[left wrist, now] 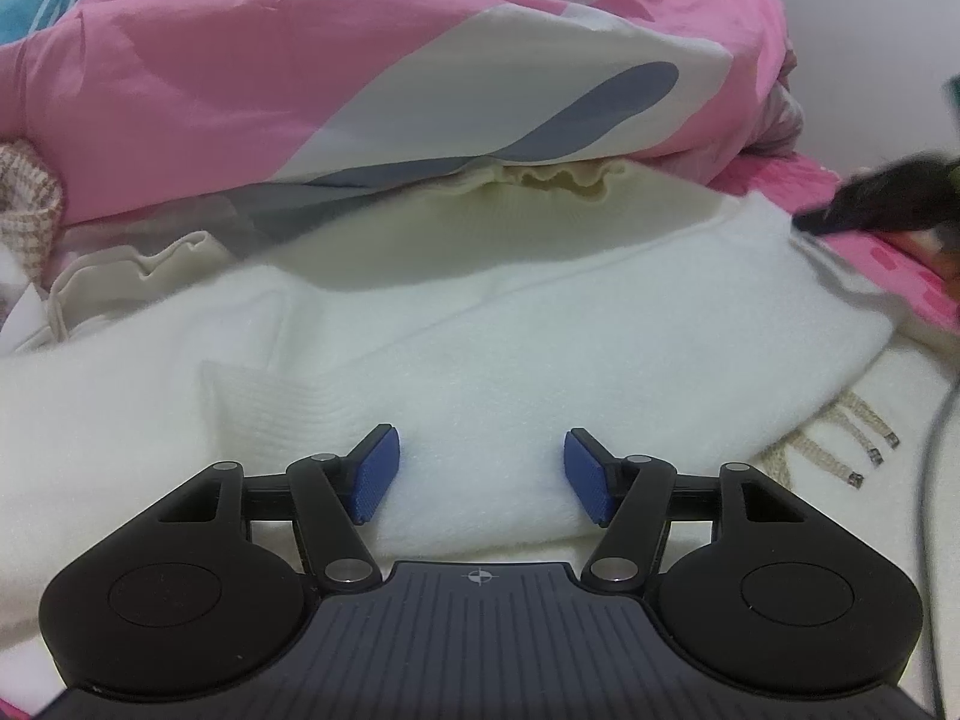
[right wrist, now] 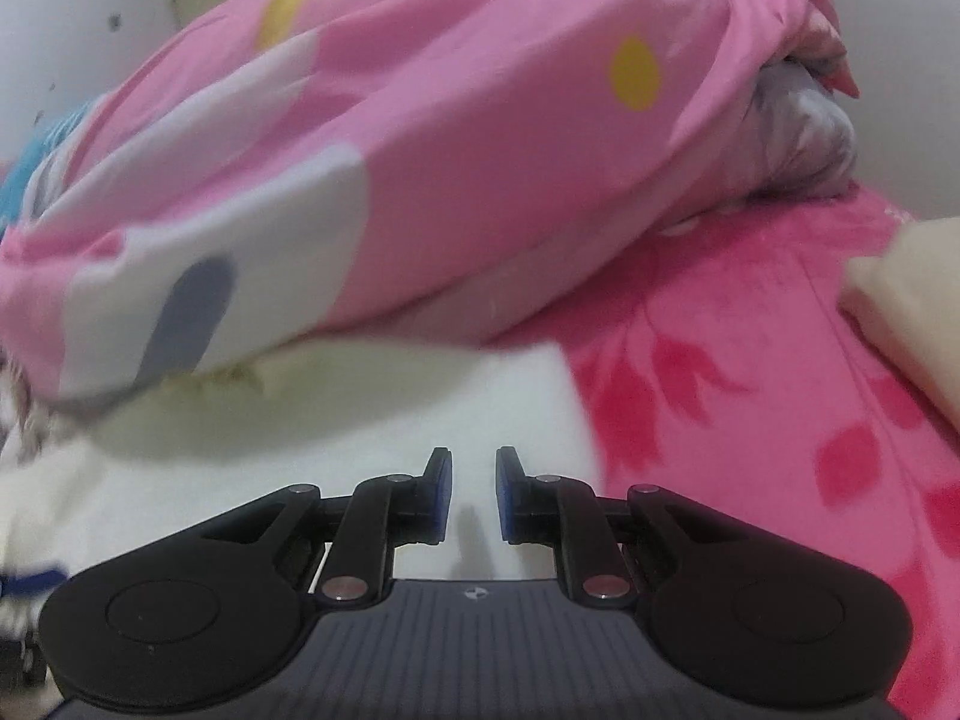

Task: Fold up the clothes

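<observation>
On the bed, just under a heaped pink quilt (left wrist: pixel 252 78), lies the white knit garment (left wrist: pixel 540 324). It looks soft, light and limp, likely to sag; the ribbed cuff (left wrist: pixel 288 402) or a hem edge seems the best hold. Left hand-held gripper (left wrist: pixel 482 476) sits spread over the fabric, pinching nothing. Right hand-held gripper (right wrist: pixel 473 495), narrowly parted and empty, hovers at its right edge beside the pink floral sheet (right wrist: pixel 750 360).

White garment (left wrist: pixel 540 348) far edge hidden under pink quilt (left wrist: pixel 252 78); dark object (left wrist: pixel 882 195) at right edge blurred.
</observation>
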Action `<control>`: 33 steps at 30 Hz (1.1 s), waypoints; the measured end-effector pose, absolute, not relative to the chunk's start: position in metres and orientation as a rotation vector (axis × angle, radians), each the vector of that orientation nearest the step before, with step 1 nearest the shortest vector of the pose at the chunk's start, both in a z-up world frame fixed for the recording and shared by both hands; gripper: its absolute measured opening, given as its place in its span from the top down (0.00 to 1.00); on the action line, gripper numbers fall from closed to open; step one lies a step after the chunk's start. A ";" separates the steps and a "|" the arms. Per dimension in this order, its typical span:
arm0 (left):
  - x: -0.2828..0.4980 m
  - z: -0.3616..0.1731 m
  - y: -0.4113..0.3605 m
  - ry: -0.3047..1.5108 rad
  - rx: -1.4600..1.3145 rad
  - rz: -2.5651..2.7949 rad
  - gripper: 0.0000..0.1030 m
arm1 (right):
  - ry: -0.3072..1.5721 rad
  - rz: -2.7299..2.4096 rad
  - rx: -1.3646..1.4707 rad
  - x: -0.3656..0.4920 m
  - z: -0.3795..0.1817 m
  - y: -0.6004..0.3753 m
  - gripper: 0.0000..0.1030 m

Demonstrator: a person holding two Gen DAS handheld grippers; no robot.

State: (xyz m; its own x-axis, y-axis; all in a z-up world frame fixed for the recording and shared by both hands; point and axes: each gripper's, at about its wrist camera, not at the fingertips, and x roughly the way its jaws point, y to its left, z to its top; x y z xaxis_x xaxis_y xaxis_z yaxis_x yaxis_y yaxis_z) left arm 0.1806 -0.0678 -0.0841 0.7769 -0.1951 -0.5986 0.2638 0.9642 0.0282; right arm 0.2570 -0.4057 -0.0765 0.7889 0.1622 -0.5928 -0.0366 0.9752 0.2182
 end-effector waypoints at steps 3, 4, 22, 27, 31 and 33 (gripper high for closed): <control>0.180 -0.084 -0.067 0.633 0.110 -0.248 0.40 | 0.684 0.073 0.181 0.267 -0.102 -0.415 0.87; 0.180 -0.084 -0.068 0.634 0.109 -0.248 0.40 | 0.688 0.072 0.218 0.266 -0.099 -0.419 0.87; 0.180 -0.084 -0.068 0.632 0.103 -0.243 0.40 | 0.635 0.019 0.412 0.248 -0.055 -0.454 0.83; 0.180 -0.084 -0.068 0.635 0.102 -0.242 0.40 | 0.706 0.166 0.288 0.199 -0.063 -0.439 0.84; 0.180 -0.084 -0.067 0.637 0.101 -0.243 0.40 | 0.716 0.142 0.168 0.186 -0.088 -0.427 0.79; 0.180 -0.084 -0.067 0.638 0.101 -0.242 0.40 | 0.686 0.167 0.174 0.178 -0.074 -0.418 0.80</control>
State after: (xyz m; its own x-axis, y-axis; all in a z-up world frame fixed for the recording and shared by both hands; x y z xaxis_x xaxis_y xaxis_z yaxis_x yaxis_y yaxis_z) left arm 0.1801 -0.0672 -0.0842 0.7763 -0.1927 -0.6001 0.2545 0.9669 0.0187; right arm 0.1778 -0.4177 -0.0737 0.7618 0.2101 -0.6128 -0.0957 0.9721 0.2142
